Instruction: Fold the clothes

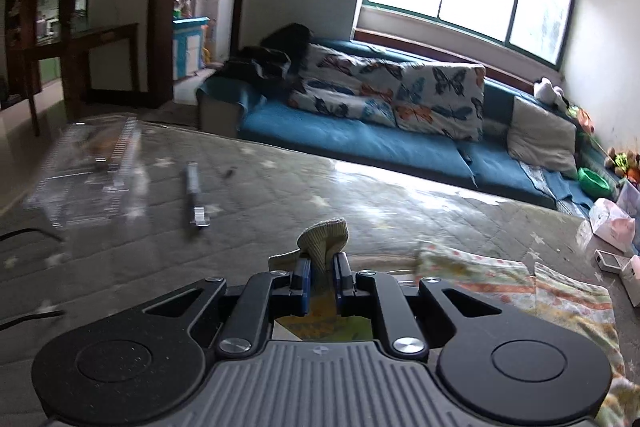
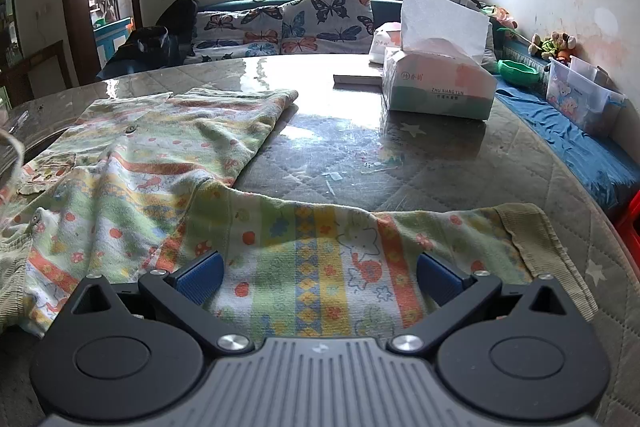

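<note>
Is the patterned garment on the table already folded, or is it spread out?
Mostly spread: the patterned garment lies open across the table, sleeve extended.

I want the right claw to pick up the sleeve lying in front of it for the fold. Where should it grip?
Grip the ribbed olive cuff at the end of the patterned cotton sleeve. It lies flat at the right, near the table edge, so slide the open right claw in from that side, along the sleeve.

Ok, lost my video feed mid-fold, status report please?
Left tool shut on ribbed cuff, lifted. Right tool open over printed shirt, spread on table. Tissue box sits clear beyond.
</note>
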{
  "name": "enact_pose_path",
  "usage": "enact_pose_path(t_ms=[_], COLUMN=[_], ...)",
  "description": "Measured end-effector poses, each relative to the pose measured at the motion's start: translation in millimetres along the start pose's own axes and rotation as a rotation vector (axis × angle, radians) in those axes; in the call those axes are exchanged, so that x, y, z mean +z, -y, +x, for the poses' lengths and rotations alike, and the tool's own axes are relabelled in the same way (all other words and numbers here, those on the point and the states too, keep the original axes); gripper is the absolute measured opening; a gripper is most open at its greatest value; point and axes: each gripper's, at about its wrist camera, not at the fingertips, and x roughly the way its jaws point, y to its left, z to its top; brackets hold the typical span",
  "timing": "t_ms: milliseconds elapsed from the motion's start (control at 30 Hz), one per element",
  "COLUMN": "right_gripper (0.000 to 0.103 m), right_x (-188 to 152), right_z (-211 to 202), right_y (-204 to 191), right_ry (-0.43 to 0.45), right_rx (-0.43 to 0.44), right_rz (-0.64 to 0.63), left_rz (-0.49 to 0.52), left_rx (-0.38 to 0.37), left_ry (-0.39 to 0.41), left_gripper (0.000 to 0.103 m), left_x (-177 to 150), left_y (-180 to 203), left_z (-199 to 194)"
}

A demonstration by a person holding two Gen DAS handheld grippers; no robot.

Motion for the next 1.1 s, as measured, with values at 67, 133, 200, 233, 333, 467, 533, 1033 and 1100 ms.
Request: enact_pose_path(t_ms=[67,133,200,233,333,467,533,1033,1100], right_gripper=[0.103,0.103,0.103,0.103,0.103,0.103,0.103,0.103,0.103], right_x=[1.5,4.9,9.3,10.7,16.8,25.8,28.4,51.5,51.3], right_z=[0.2,0.1,-1.3,-2.8,-12.0,-25.1,-30.4,-23.9,-18.3], right_y=[-0.5,-2.2,-5.7,-8.0,-21.3,-47.9,-65.2,-196.9,-207.9], right_ry=[-0.008,-0.026,-0.041,-0.040,-0.025,-0.015,-0.020,-0.021,-0.026], right_rx=[-0.003,-0.008,-0.008,-0.002,0.025,0.103,0.155,0.410,0.425], right_rz=[0.000,0.007,0.013,0.013,-0.013,-0.067,-0.107,-0.418,-0.430], left_rz=[-0.014,-0.016,-0.016,-0.016,-0.013,-0.009,-0.019,-0.029,-0.036], left_rx=[0.004,0.018,0.033,0.041,0.062,0.084,0.081,0.132,0.150], left_ry=[0.013,0.024,0.033,0.038,0.046,0.041,0.033,-0.002,-0.011], left_gripper=[0.012,0.012,0.012,0.012,0.012,0.012,0.012,0.023,0.030], left_x=[-5.1,-10.1,-14.9,-17.3,-26.2,-41.4,-50.2,-74.4,-77.4], left_y=[-16.4,-31.5,-44.6,-51.2,-69.5,-88.6,-97.6,-133.6,-138.4], left_z=[-14.9,-27.8,-36.0,-40.1,-49.0,-52.9,-54.0,-45.6,-44.5])
